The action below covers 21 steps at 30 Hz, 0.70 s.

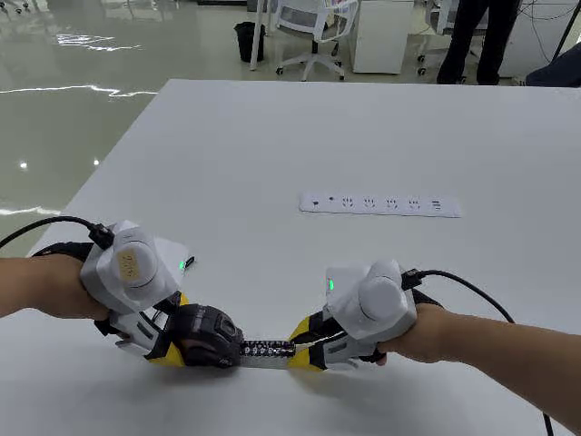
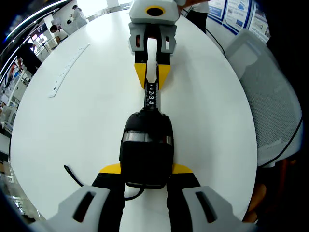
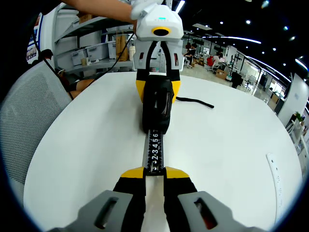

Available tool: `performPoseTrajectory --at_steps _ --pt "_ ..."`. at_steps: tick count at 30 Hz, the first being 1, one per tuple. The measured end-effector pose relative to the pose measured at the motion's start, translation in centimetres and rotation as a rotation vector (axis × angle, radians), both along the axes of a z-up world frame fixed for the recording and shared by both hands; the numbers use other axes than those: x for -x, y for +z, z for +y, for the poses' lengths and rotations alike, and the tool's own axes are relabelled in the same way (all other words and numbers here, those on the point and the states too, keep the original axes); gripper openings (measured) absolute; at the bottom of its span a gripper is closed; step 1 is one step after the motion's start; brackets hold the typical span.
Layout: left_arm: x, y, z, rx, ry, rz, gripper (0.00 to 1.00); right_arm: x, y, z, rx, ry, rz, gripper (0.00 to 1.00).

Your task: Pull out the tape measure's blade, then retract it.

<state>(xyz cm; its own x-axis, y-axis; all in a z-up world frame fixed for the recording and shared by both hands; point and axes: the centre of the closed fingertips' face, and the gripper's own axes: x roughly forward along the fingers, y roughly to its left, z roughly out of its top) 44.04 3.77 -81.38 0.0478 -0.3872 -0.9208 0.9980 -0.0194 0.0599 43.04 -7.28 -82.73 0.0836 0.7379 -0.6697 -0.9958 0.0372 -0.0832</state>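
Note:
A black tape measure case (image 1: 207,334) rests on the white table, and my left gripper (image 1: 178,345) is shut on it; in the left gripper view the case (image 2: 146,147) sits between the yellow-tipped jaws. A short stretch of the blade (image 1: 267,349) runs out to the right. My right gripper (image 1: 304,345) is shut on the blade's end. In the right gripper view the blade (image 3: 154,151) shows numbers up to about 7 and leads to the case (image 3: 158,110). The left gripper view shows the blade (image 2: 150,96) reaching the right gripper (image 2: 151,79).
A white power strip (image 1: 380,203) lies flat on the table (image 1: 363,136) beyond the grippers. The case's black wrist strap (image 3: 195,102) trails on the tabletop. Office chairs (image 1: 313,27) and a standing person (image 1: 477,36) are past the far edge.

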Motion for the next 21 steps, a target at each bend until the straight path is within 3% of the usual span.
performPoseTrajectory --at_steps 21 --pt "-0.06 0.04 -0.14 0.005 0.004 -0.001 0.28 -0.04 0.05 -0.54 -0.001 0.000 -0.002 0.12"
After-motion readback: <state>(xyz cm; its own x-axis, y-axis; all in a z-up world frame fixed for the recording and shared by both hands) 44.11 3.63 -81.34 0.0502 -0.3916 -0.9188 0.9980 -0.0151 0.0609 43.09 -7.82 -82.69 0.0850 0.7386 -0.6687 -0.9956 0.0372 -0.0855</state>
